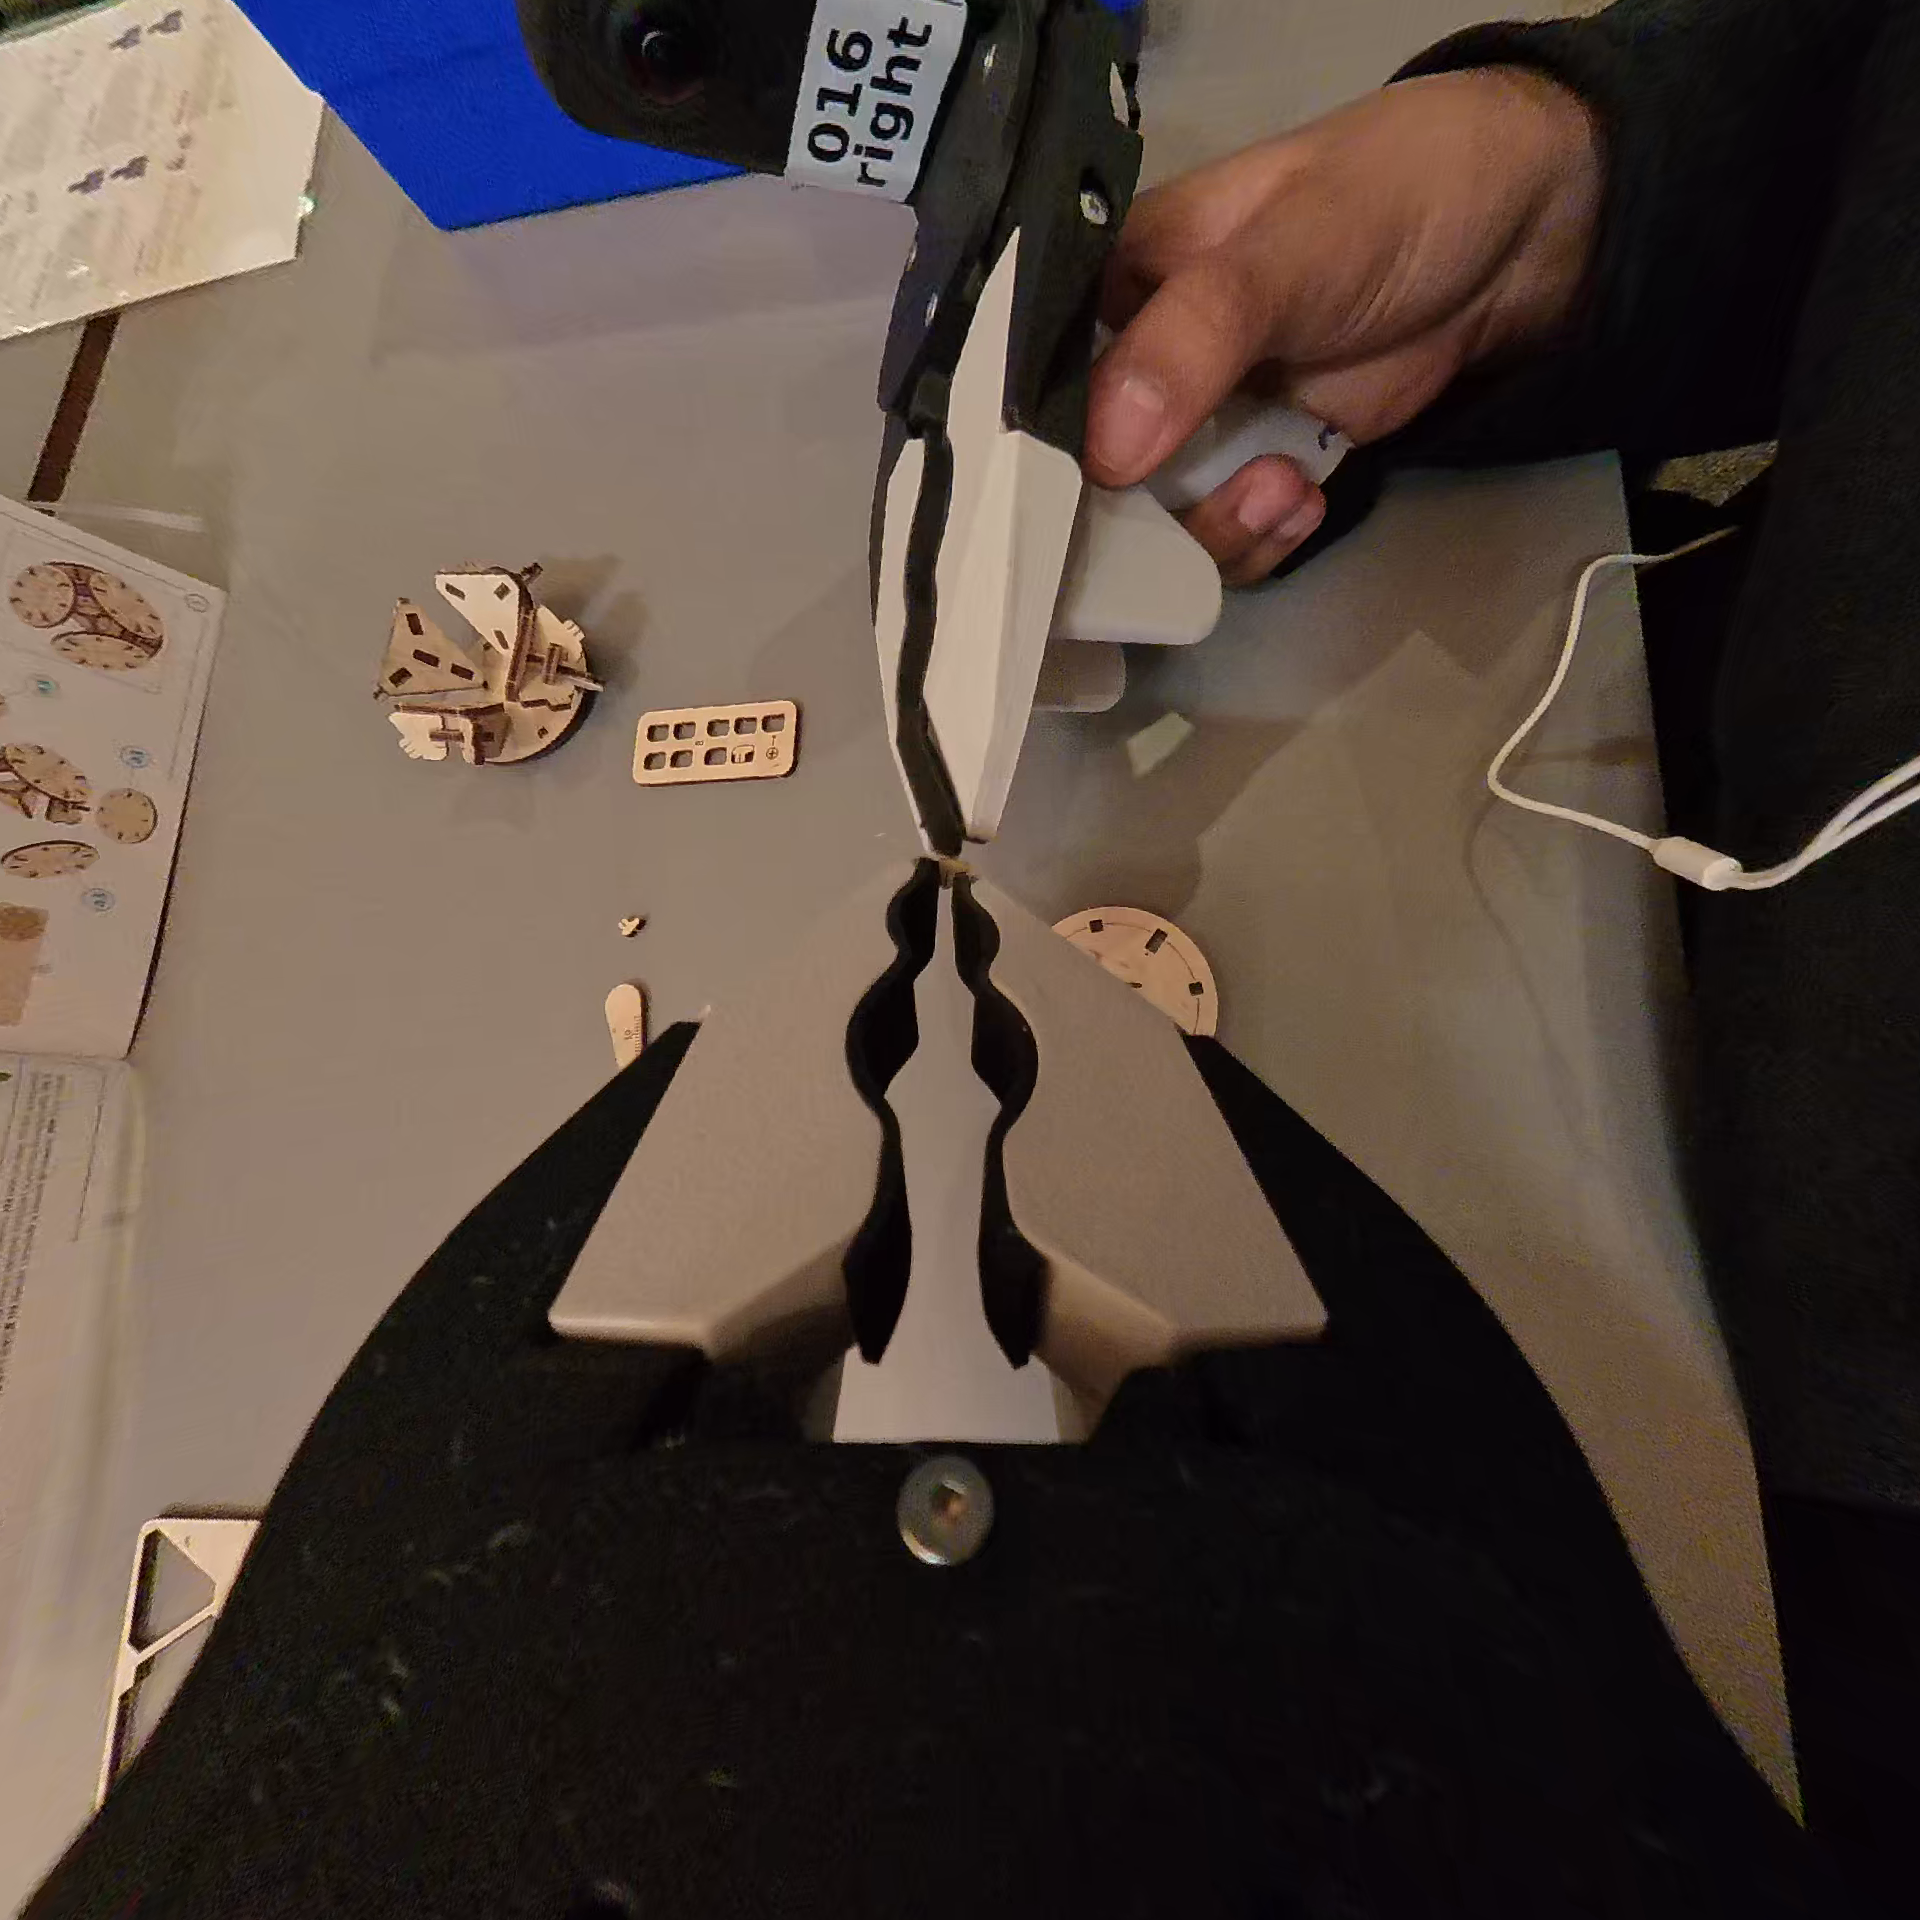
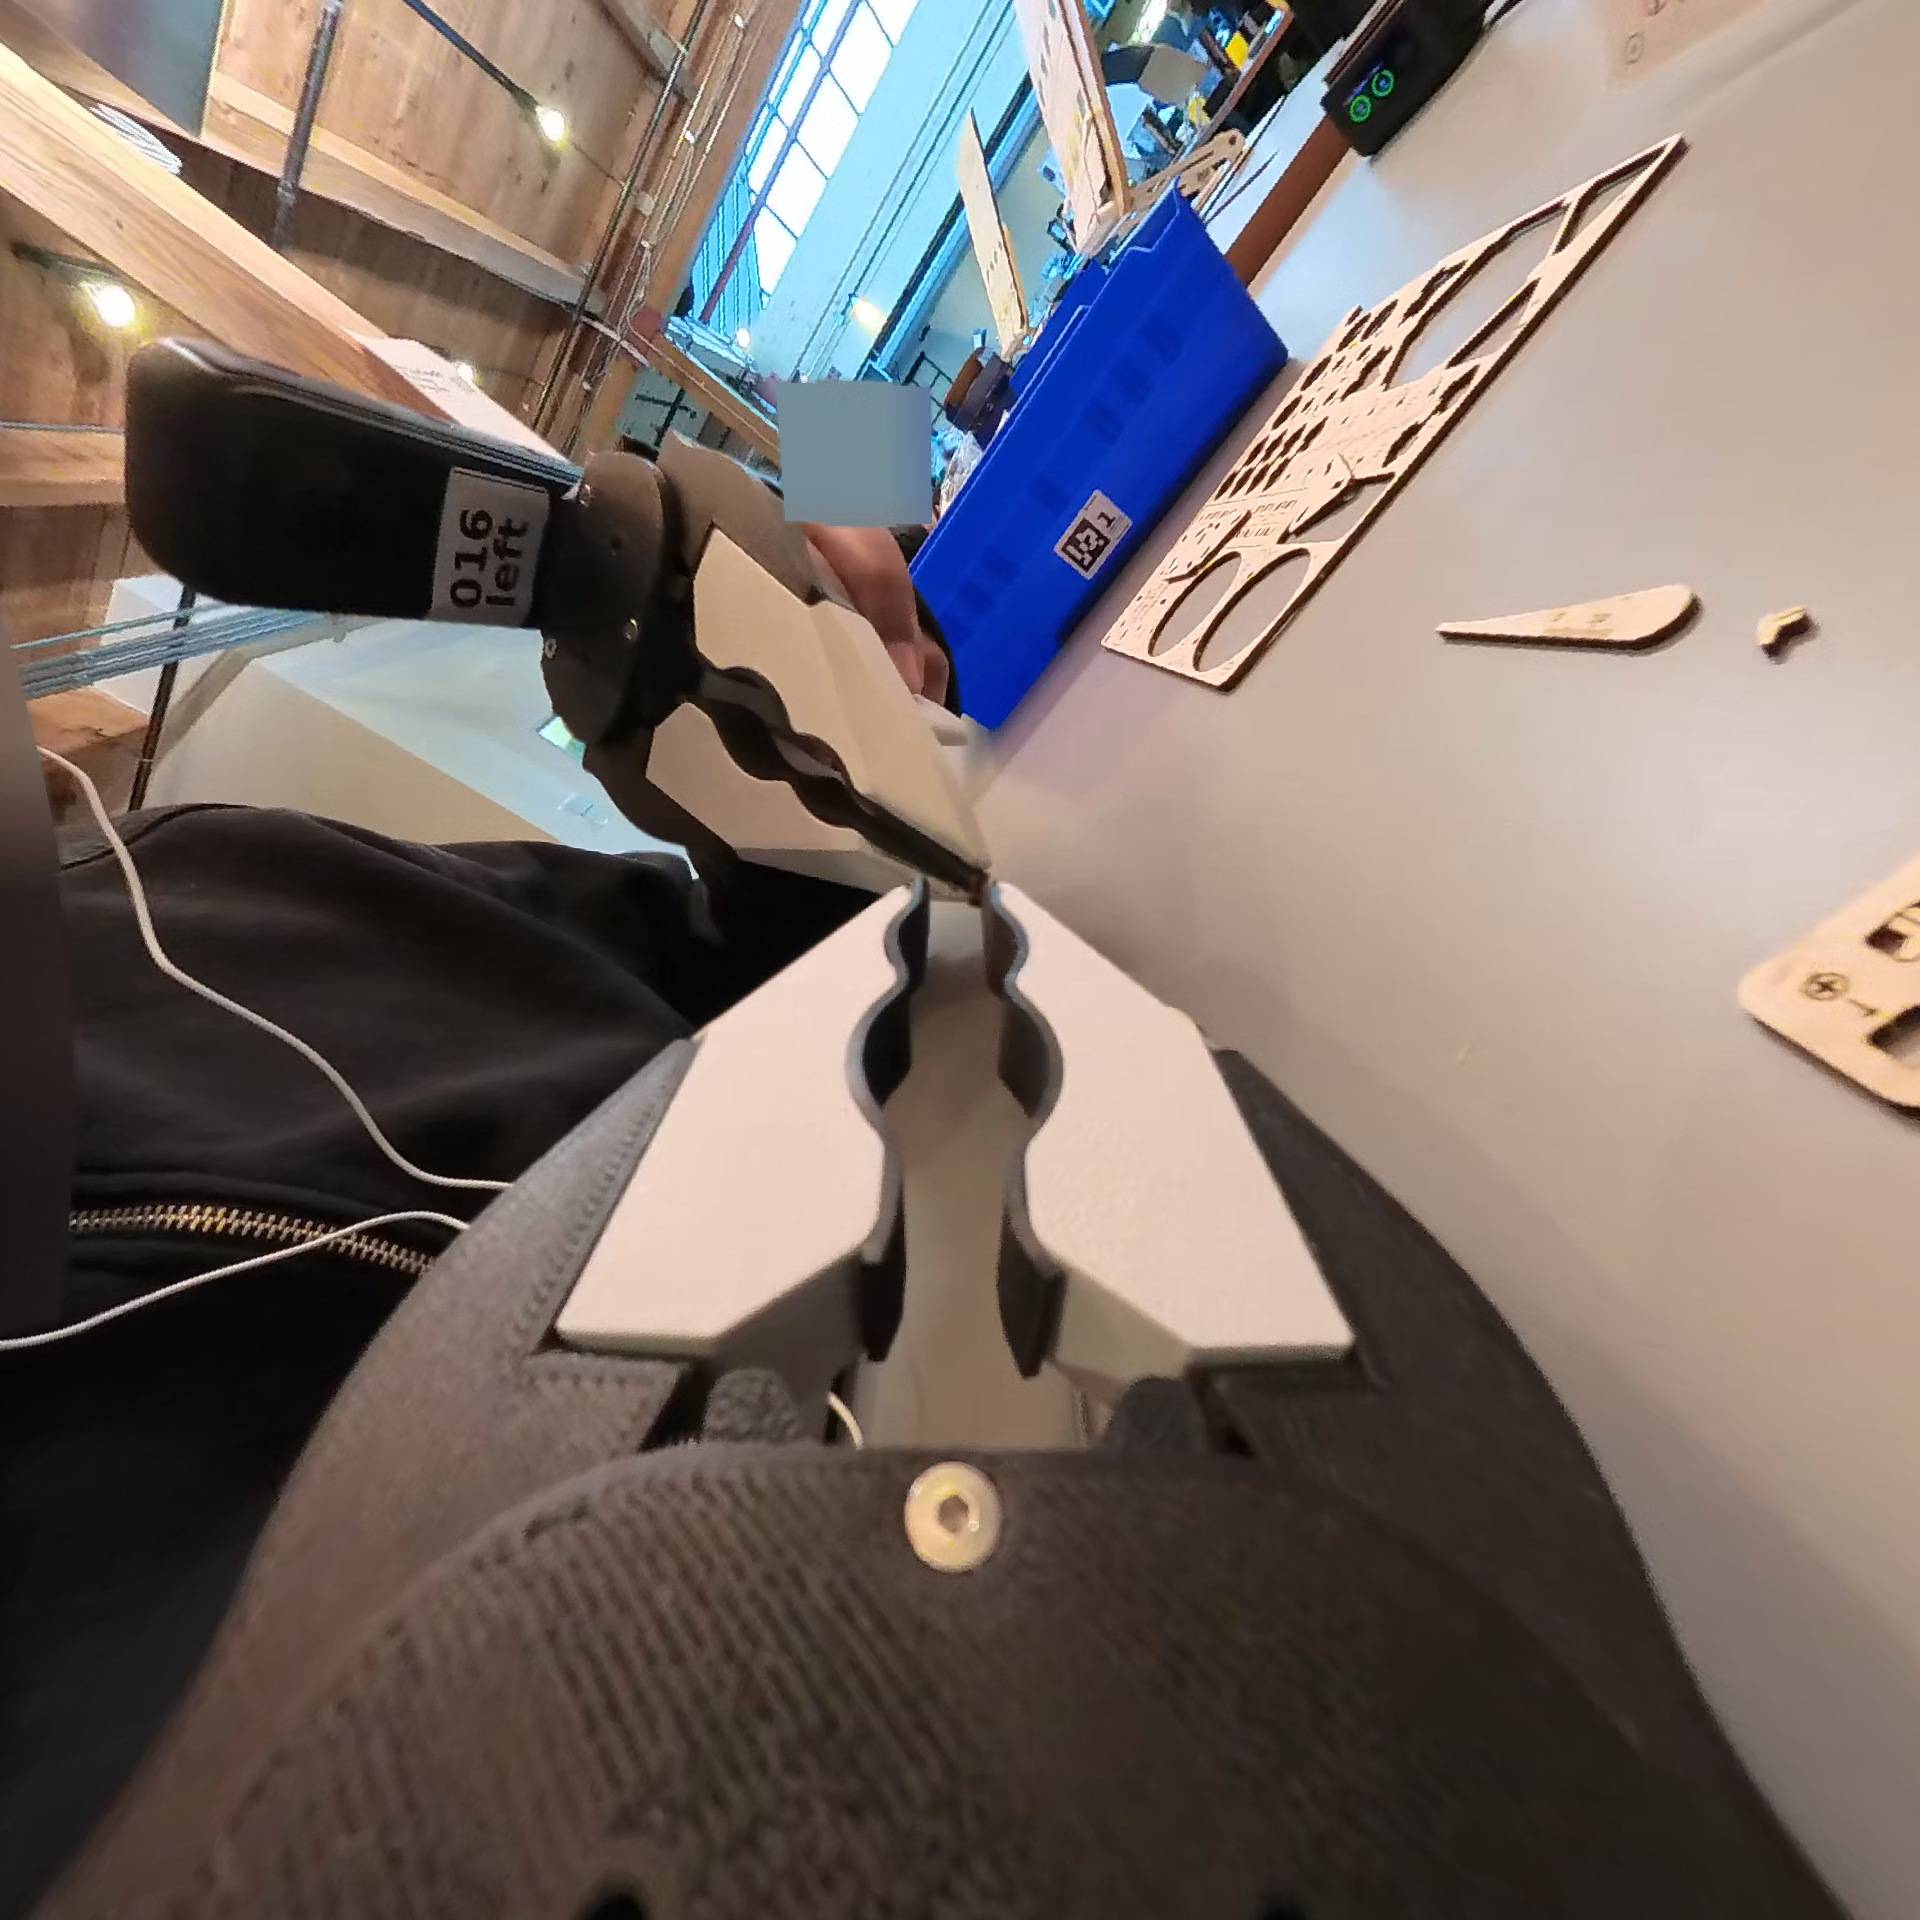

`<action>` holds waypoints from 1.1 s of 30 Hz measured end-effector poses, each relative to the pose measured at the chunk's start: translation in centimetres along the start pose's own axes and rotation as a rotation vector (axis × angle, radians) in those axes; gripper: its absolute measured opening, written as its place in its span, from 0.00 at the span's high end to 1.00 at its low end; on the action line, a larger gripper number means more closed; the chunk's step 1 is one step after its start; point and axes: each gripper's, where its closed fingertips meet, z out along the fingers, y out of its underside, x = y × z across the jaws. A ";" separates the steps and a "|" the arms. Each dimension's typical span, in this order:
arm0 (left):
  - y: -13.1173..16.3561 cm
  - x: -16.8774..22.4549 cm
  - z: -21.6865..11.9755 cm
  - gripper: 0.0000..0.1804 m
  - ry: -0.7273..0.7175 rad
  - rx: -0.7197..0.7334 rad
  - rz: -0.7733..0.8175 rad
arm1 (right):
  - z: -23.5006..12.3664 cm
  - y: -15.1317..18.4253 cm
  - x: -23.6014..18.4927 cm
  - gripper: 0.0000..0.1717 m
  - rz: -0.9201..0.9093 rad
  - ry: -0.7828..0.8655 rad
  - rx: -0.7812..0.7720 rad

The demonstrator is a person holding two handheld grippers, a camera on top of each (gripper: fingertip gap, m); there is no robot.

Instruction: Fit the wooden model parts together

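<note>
My left gripper (image 1: 943,871) is shut on a tiny tan wooden piece (image 1: 951,865), pinched at its very tips above the grey table (image 1: 416,436). My right gripper (image 1: 951,826) comes down from above, held by a hand, with its tips just over that piece. In the right wrist view, the right gripper (image 2: 954,894) has its fingertips a little apart. The left gripper's shut tips (image 2: 971,878) reach into that gap. The right pads do not visibly press on the piece.
On the table lie a part-built wooden model (image 1: 483,665), a small holed wooden sheet (image 1: 715,741), a round disc (image 1: 1143,961), a wooden stick (image 1: 625,1023), a tiny piece (image 1: 629,925) and an instruction booklet (image 1: 73,769). A blue bin (image 2: 1101,468) and a cut-out sheet (image 2: 1351,416) lie farther off. Both grippers' tips are close together, under 4 cm apart. The wooden stick (image 1: 625,1023) is about 12 cm from both grippers' fingertips. Seen from the right wrist view (image 2: 1612,615) as well.
</note>
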 end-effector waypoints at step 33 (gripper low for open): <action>0.5 -0.5 -2.3 0.95 0.029 0.211 -0.394 | 0.0 -0.2 -1.1 1.00 -0.490 0.193 -0.065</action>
